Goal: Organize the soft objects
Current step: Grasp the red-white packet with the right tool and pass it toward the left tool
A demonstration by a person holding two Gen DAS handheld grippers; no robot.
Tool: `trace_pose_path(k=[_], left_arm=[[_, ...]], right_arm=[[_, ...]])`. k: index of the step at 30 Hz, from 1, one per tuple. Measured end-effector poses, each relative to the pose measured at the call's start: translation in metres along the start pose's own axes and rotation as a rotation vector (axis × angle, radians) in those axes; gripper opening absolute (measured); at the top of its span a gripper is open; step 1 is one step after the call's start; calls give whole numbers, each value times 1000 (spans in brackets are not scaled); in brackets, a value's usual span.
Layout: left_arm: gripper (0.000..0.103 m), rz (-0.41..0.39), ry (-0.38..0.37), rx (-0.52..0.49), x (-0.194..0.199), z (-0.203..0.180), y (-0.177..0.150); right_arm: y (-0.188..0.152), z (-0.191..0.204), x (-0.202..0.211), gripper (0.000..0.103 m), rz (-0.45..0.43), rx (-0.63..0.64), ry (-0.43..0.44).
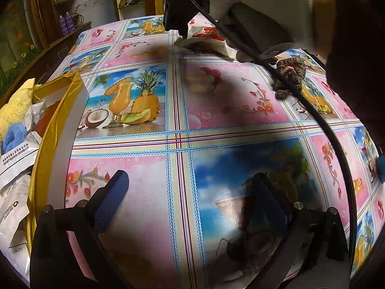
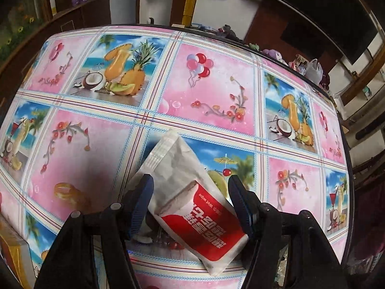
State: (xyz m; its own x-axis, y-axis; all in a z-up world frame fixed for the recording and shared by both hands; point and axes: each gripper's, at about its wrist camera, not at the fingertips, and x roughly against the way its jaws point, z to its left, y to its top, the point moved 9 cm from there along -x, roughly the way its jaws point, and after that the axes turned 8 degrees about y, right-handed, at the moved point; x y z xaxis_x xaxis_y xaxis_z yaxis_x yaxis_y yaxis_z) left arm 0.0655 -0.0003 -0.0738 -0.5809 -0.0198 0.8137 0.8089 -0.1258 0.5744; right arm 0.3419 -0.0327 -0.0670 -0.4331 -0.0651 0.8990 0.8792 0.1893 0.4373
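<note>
A white and red wet-wipe pack (image 2: pixel 182 168) lies slantwise between the blue pads of my right gripper (image 2: pixel 190 187), which is shut on it, low over the fruit-print tablecloth (image 2: pixel 211 91). From the left wrist view the same pack (image 1: pixel 207 41) shows at the table's far side under the right gripper (image 1: pixel 182 35), held by a gloved hand (image 1: pixel 259 4). My left gripper (image 1: pixel 190 178) is open wide over the cloth with nothing between its fingers. A leopard-print soft toy (image 1: pixel 290 72) lies at the far right.
A yellow bag (image 1: pixel 60 110) stands at the table's left edge, holding a yellow towel (image 1: pixel 14 106), a blue cloth (image 1: pixel 14 137) and white packets (image 1: pixel 14 192). A black cable (image 1: pixel 324 125) hangs across the right side. Plush toys (image 2: pixel 272 53) sit past the far edge.
</note>
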Motion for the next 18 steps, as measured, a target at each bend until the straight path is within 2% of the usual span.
trace_pose_path(k=[3,4,9,11,13,15,17,18], left_arm=[[102,6,-8,-1,0,1,-1],[102,8,-13,1,0,1,-1],[102,13,-72,49,3,5,2],[102,13,-119,83,5,7,5],[102,10,-194,123,8,8,8],[102,9,-254,156,11,7,9],[102,9,-303,191,14,8,11],[102,11,-322,202,14,8,12]], right_arm=[[-21,13,4,45,76,-4,146],[-30,19,7,43,99,9,184],[-101,46,33,43,217,92,341],[-129,49,47,44,243,120,365],[-158,50,63,44,288,99,449],[-165,40,91,44,216,58,515],[-162,12,126,51,65,2,505],[-162,-4,139,68,1,-32,473]])
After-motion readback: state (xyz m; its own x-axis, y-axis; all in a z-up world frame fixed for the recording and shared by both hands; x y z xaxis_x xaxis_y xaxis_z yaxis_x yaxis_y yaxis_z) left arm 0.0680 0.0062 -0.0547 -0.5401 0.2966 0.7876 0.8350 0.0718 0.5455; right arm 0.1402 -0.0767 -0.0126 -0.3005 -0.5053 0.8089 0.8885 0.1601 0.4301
